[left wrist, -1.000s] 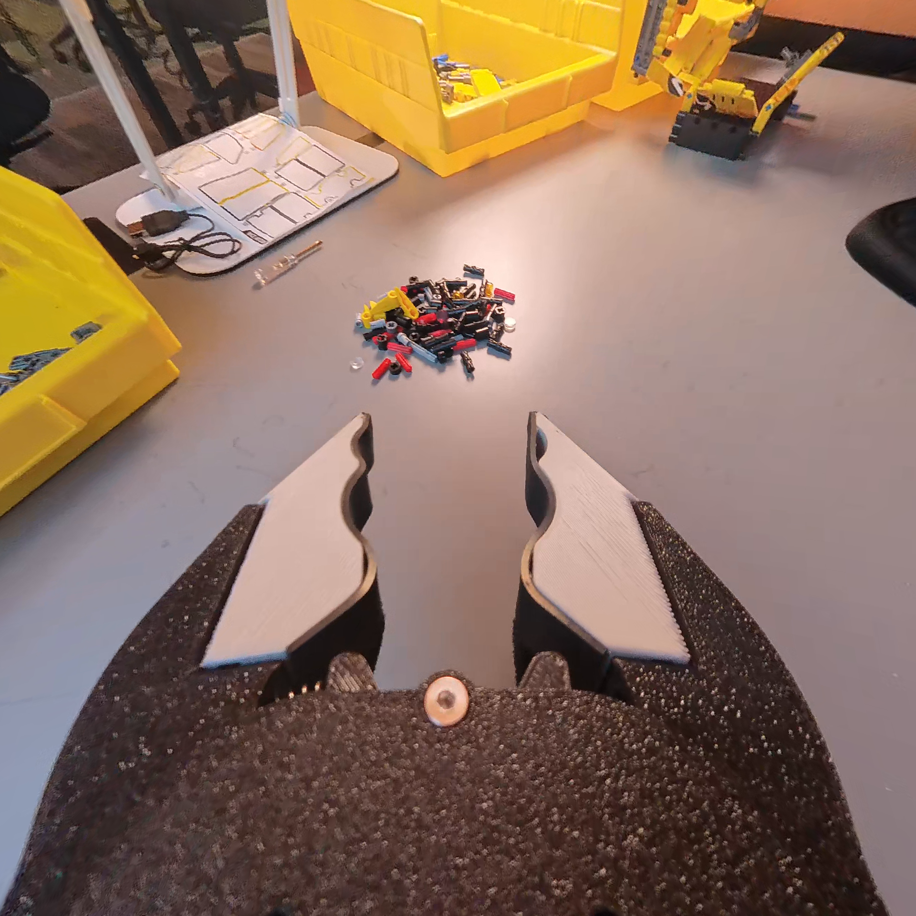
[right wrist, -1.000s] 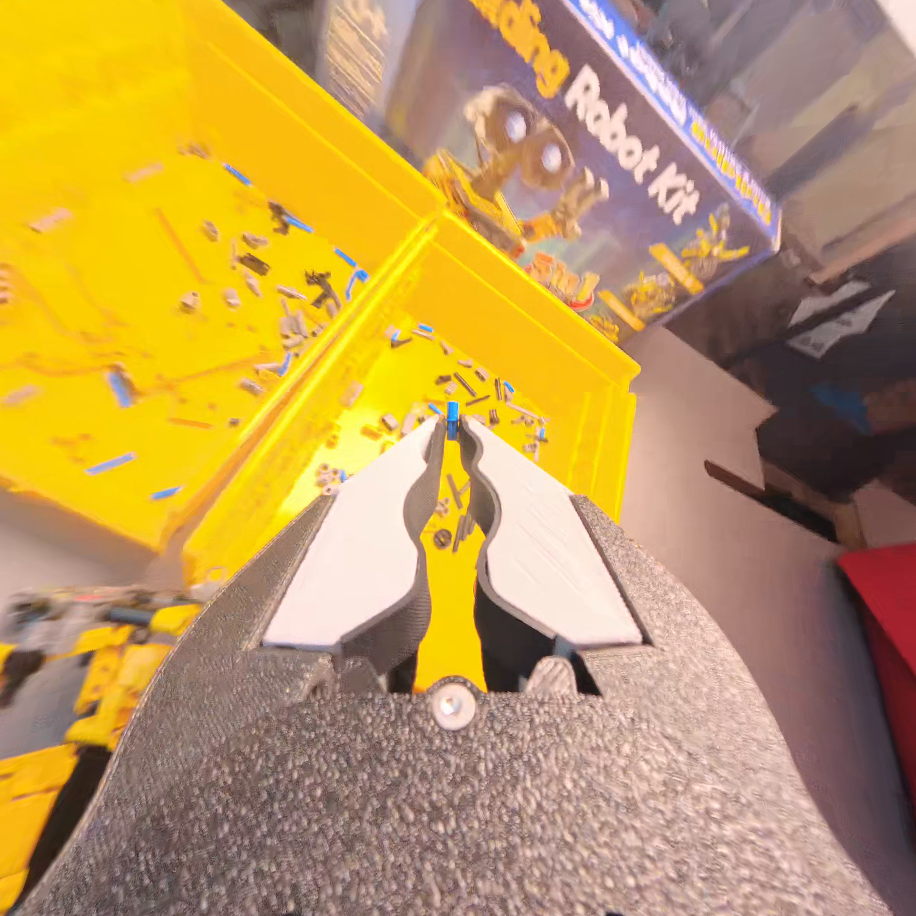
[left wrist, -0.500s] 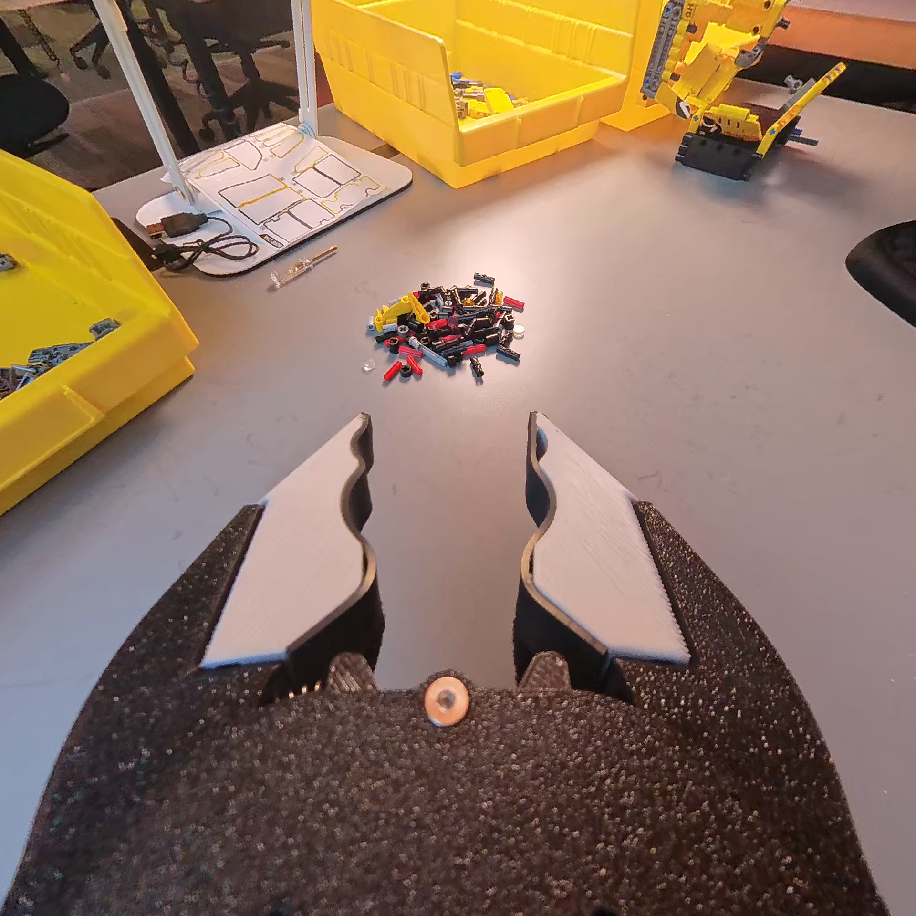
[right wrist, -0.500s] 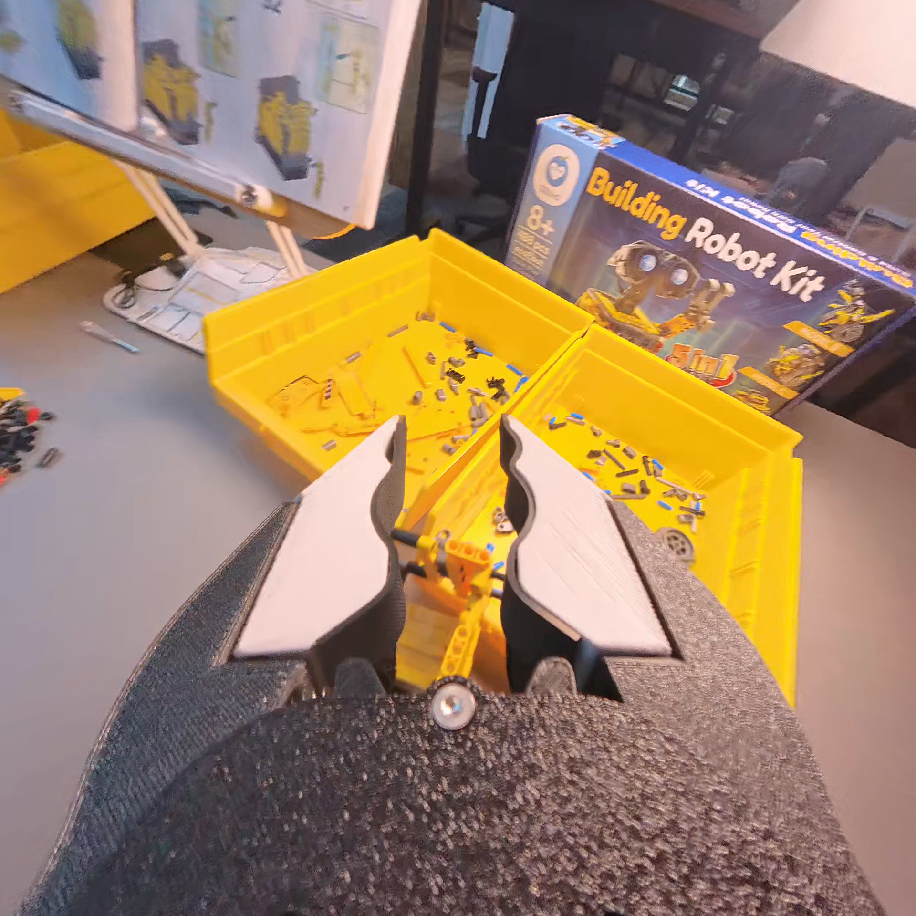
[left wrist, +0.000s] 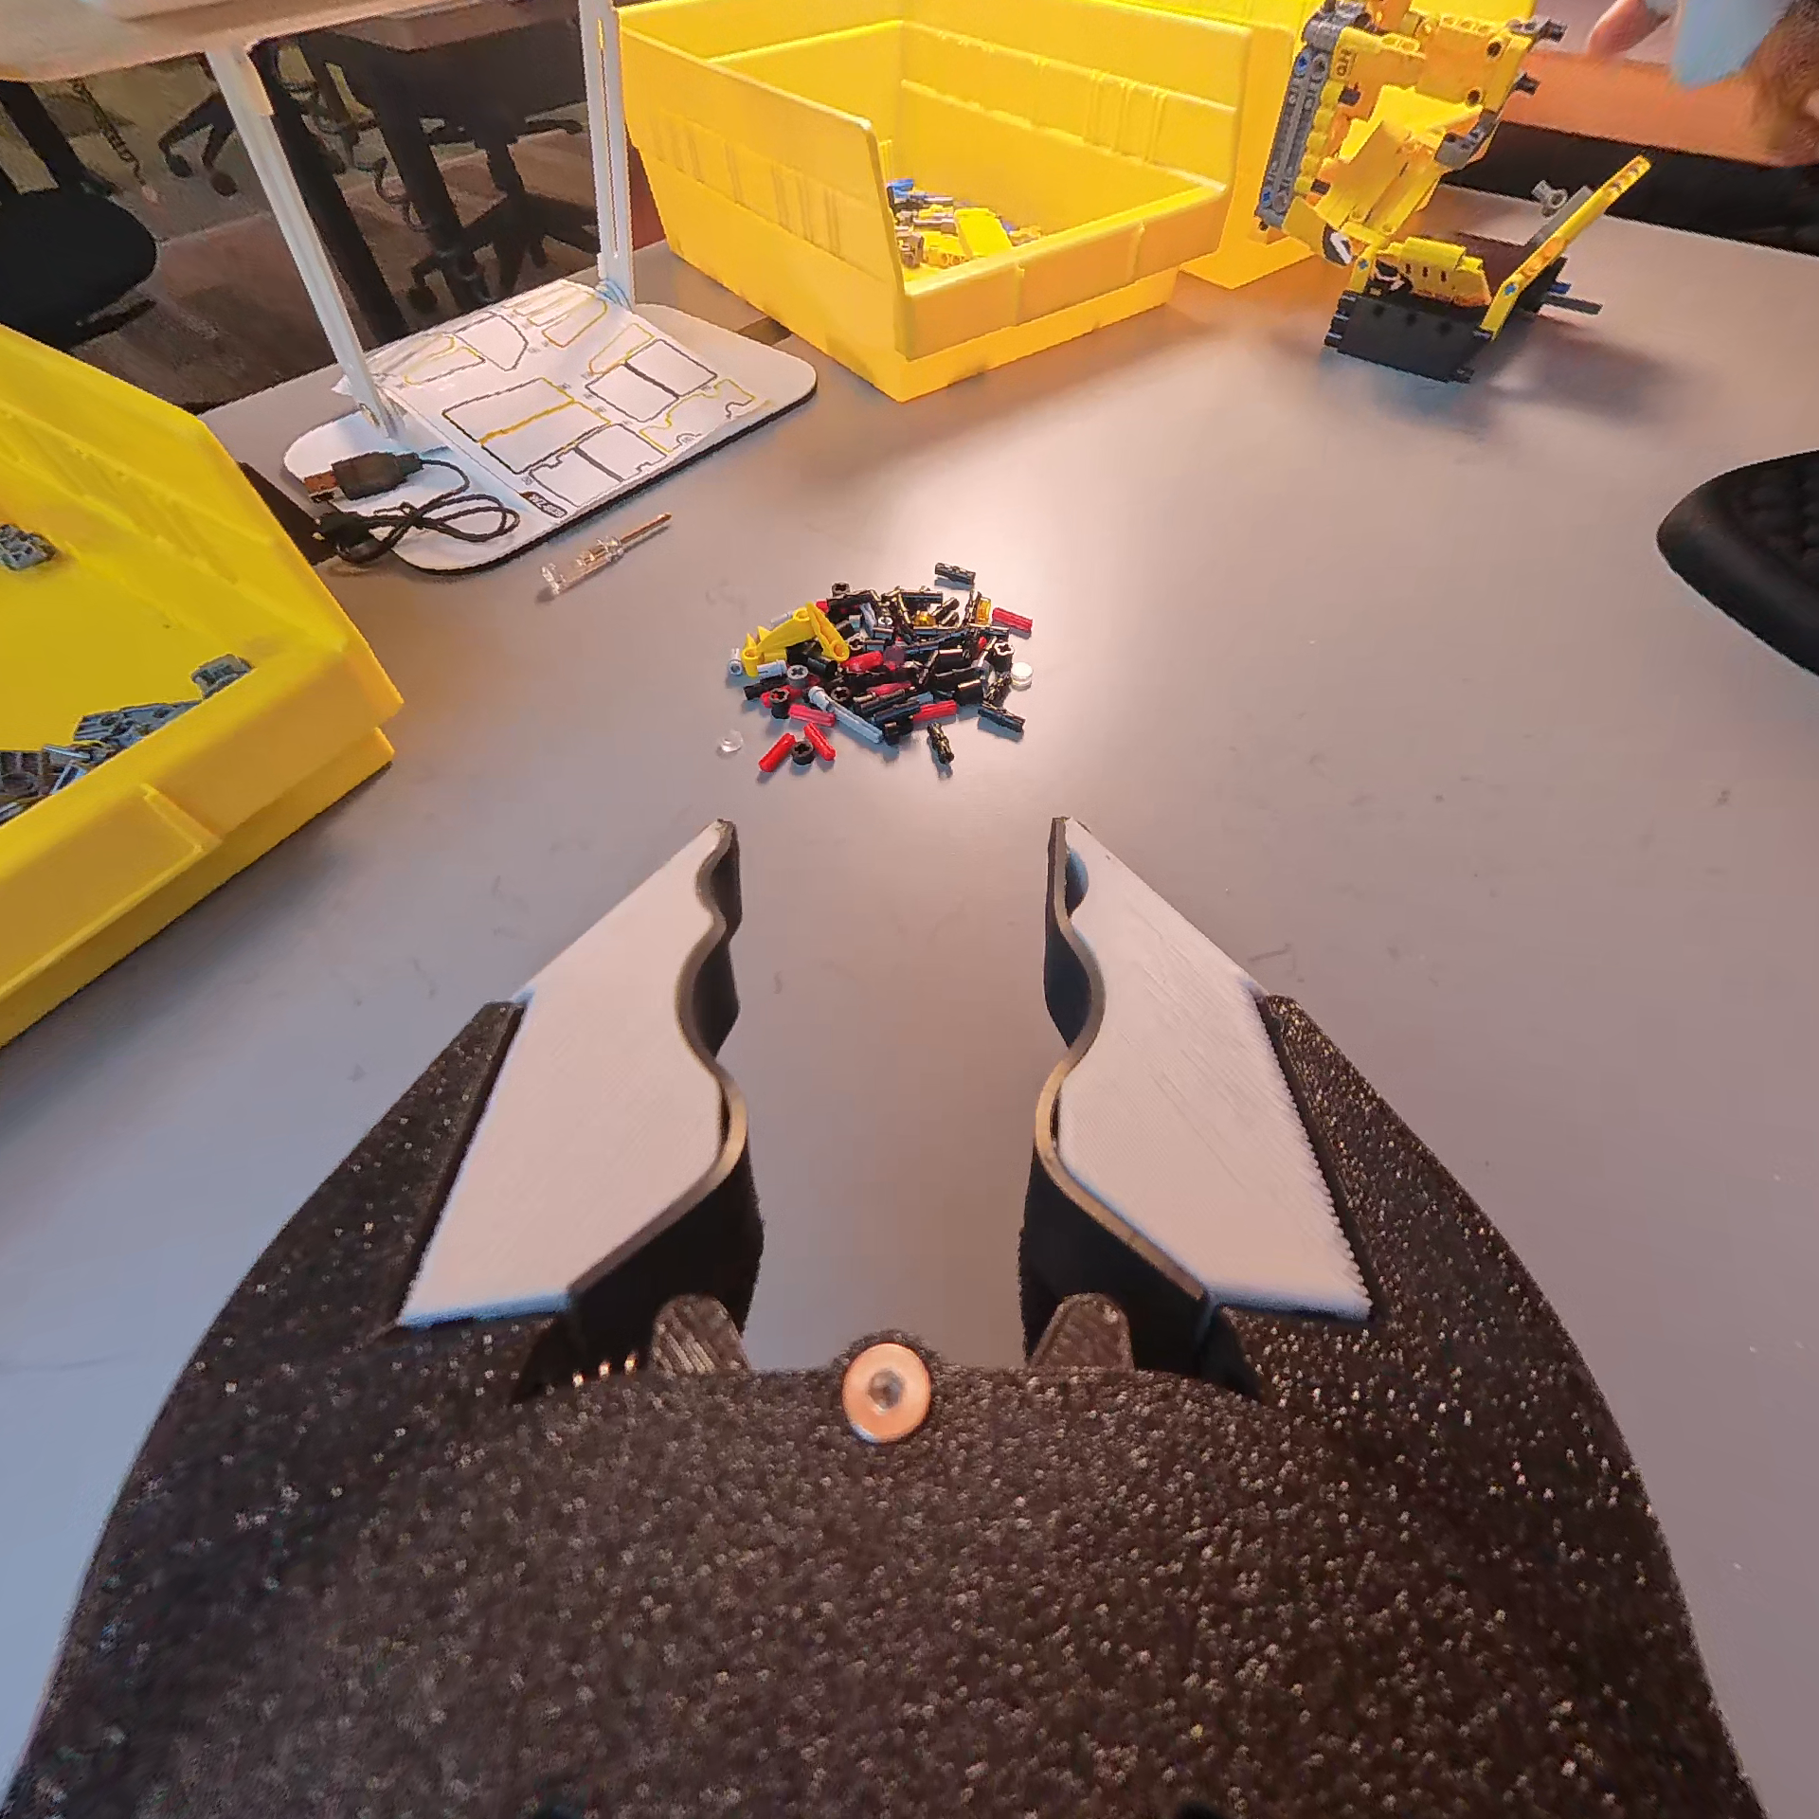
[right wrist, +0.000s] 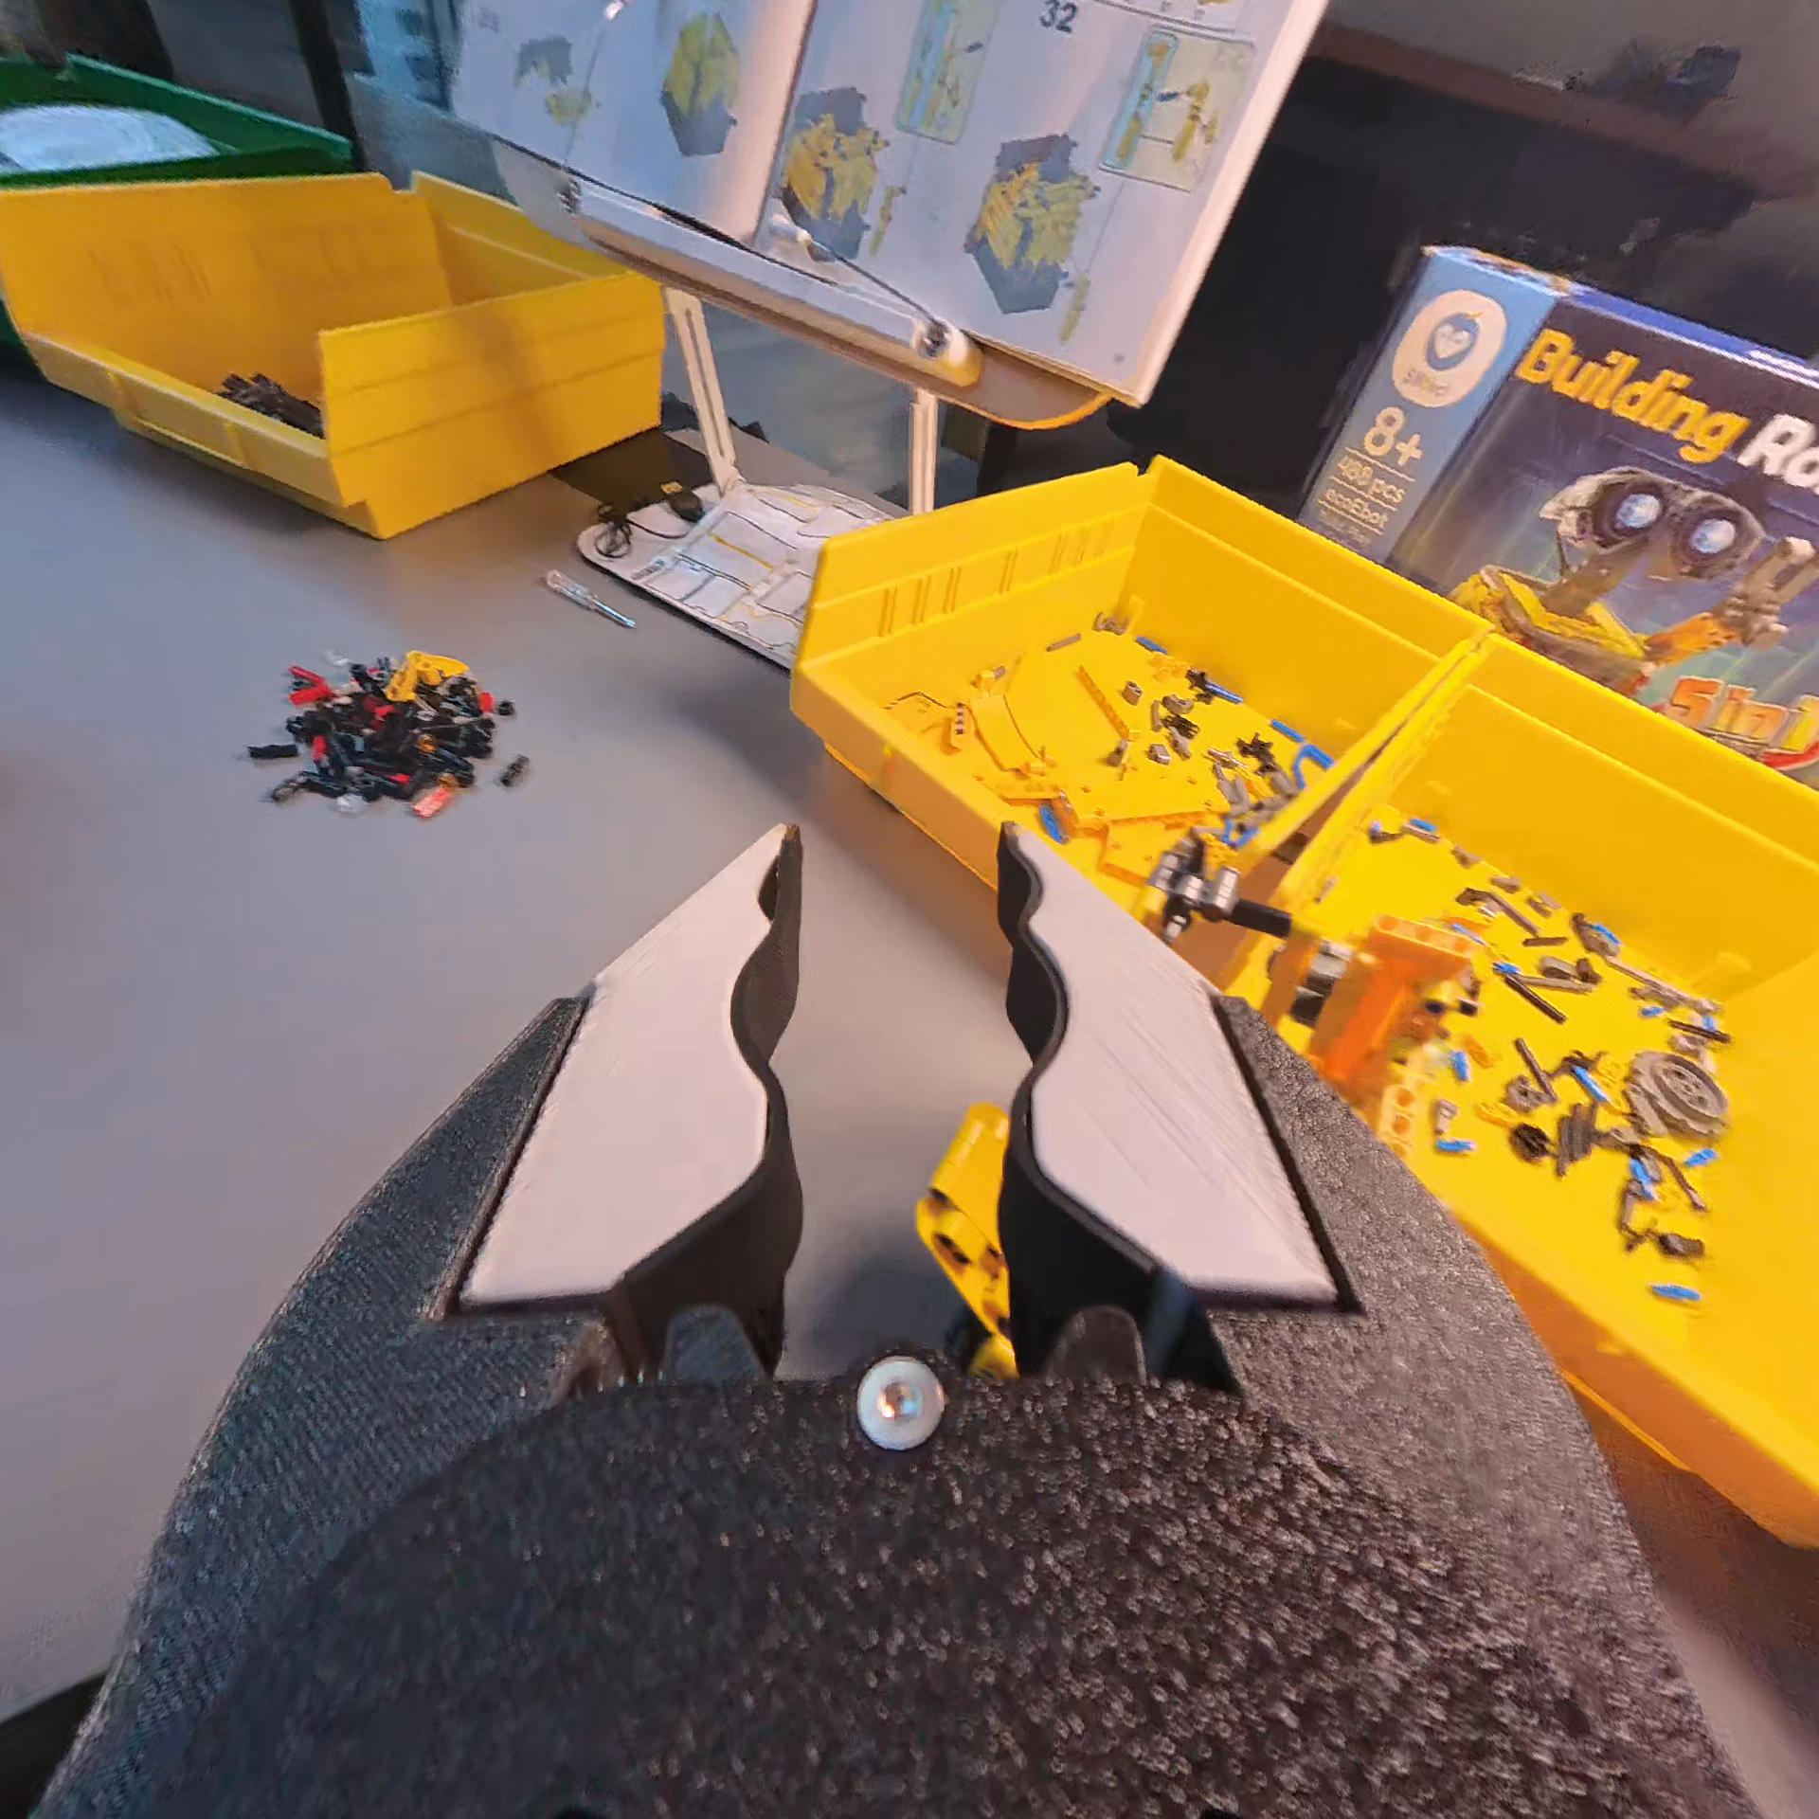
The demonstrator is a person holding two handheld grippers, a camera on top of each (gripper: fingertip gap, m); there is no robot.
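My left gripper [left wrist: 891,837] is open and empty, held low over the grey table [left wrist: 1280,886]. A pile of small black, red and yellow building parts [left wrist: 886,669] lies just ahead of its fingertips. My right gripper [right wrist: 896,846] is open with nothing between its tips, above the table beside two yellow bins [right wrist: 984,591] [right wrist: 1624,787] that hold loose parts. A partly built yellow model [right wrist: 1378,984] stands under and behind its right finger [right wrist: 1132,1083]. The same pile [right wrist: 384,728] lies to its left. The model also shows in the left wrist view [left wrist: 1398,148].
A yellow bin [left wrist: 148,748] stands at the left and another [left wrist: 935,197] at the back. A booklet stand [right wrist: 886,148], its base with a cable [left wrist: 551,433], a small screwdriver [left wrist: 600,561], a kit box [right wrist: 1624,472] and a black object [left wrist: 1752,561] surround the work area. Across from one pair of fingers to the other is roughly 35 centimetres. It is some 20 centimetres from my right tips to the black object [left wrist: 1752,561].
My right gripper, shut on a small blue pin over the bin one second ago, has opened, pulled back and swung left; the pin is gone from its tips. My left gripper barely shifted.
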